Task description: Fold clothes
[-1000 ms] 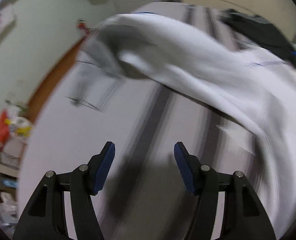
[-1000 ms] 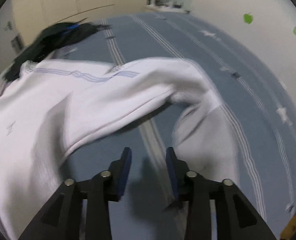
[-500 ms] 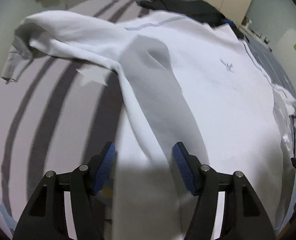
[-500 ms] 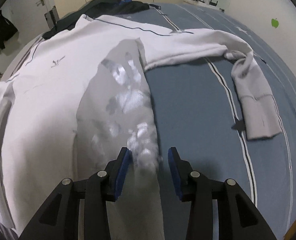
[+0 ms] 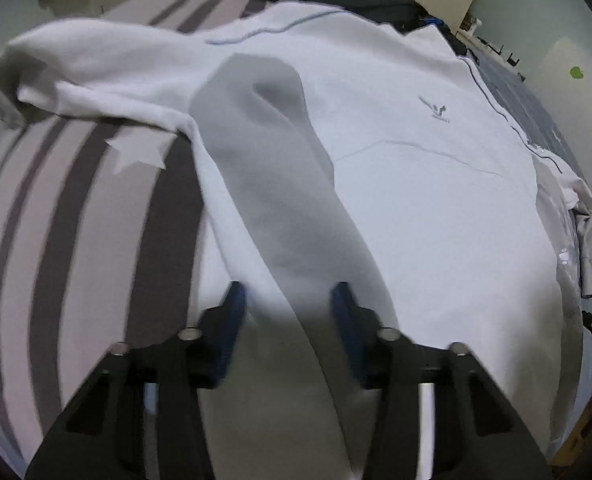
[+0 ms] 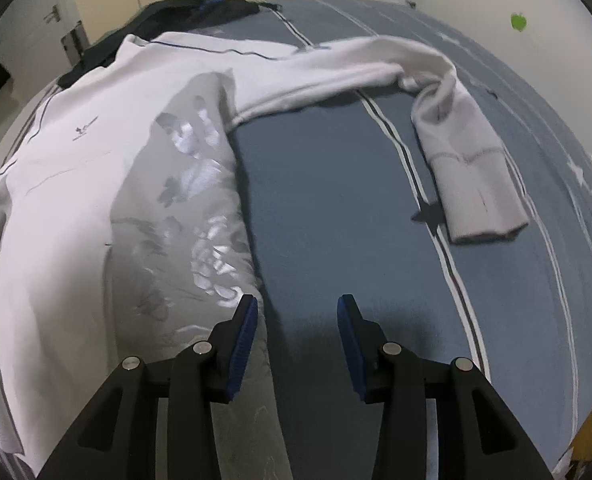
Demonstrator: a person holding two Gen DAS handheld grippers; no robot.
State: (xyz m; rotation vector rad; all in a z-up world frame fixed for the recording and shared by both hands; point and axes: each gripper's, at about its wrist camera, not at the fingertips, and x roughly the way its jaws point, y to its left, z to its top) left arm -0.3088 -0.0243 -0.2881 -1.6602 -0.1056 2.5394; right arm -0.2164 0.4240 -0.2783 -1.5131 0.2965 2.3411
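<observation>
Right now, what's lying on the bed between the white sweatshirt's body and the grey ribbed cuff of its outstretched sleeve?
Only bare blue striped bedsheet separates the white sweatshirt's body from the grey ribbed cuff, as the right wrist view shows.

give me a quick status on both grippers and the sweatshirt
Left gripper just closing, hem fabric between the pads, grip unclear. Right gripper open at the side edge. White sweatshirt spread flat, sleeves out. Dark clothes beyond collar.

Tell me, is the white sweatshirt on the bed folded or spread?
Spread. The white sweatshirt lies flat on the bed, both sleeves stretched outward, nothing folded yet.
</observation>
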